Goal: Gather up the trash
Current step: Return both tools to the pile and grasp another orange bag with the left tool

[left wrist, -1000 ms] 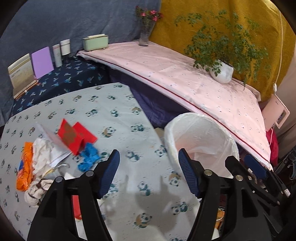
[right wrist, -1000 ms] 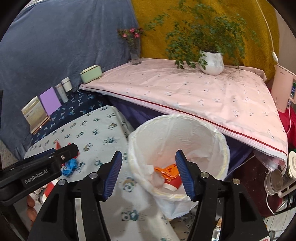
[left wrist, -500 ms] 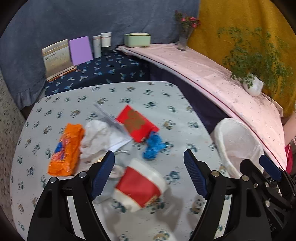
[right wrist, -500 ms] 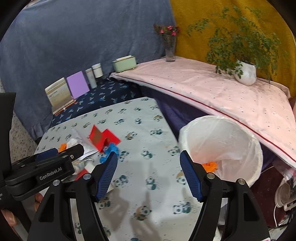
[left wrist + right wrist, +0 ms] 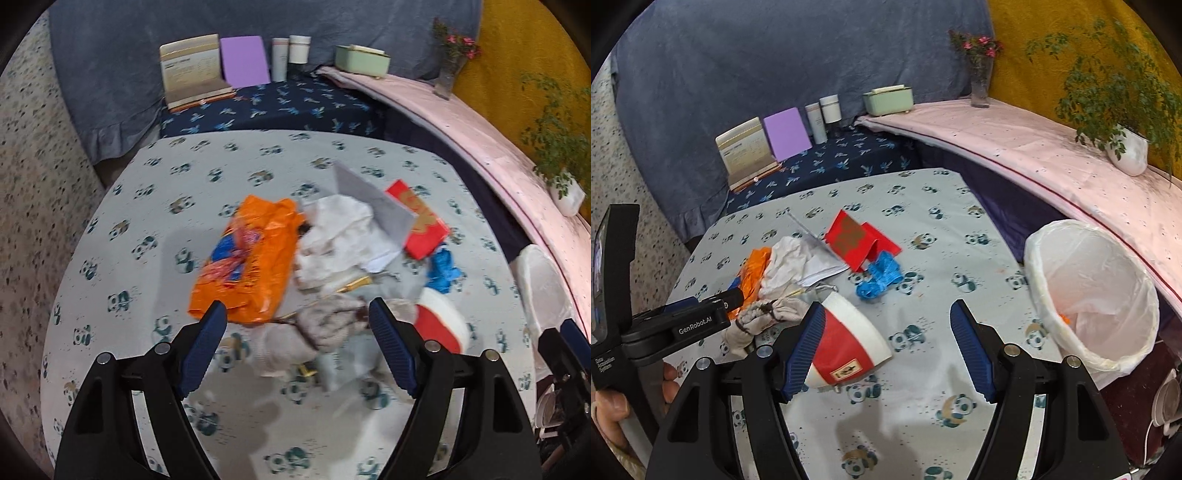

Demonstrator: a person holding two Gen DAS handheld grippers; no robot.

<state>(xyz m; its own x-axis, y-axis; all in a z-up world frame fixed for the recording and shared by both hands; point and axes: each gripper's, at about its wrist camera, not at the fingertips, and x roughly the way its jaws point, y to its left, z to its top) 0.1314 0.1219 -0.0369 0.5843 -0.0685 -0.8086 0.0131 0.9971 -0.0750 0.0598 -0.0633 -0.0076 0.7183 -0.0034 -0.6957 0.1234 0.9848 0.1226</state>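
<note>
Lying mid-table: trash heap (image 5: 314, 266) of orange wrapper (image 5: 247, 258), crumpled tissues (image 5: 336, 229), red-white cup (image 5: 849, 339). Lined bin (image 5: 1089, 291) beside table (image 5: 942, 206). Left gripper (image 5: 297, 347) and right gripper (image 5: 888, 347): jaws spread, just widened, empty.

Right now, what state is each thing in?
Left gripper: open, empty, over the pile.
Right gripper: open, empty.
Cup: tipped on its side.
Orange wrapper: crumpled, flat on the table.
Bin: open, bag-lined, some trash inside.
Red envelope: folded, propped up.
</note>
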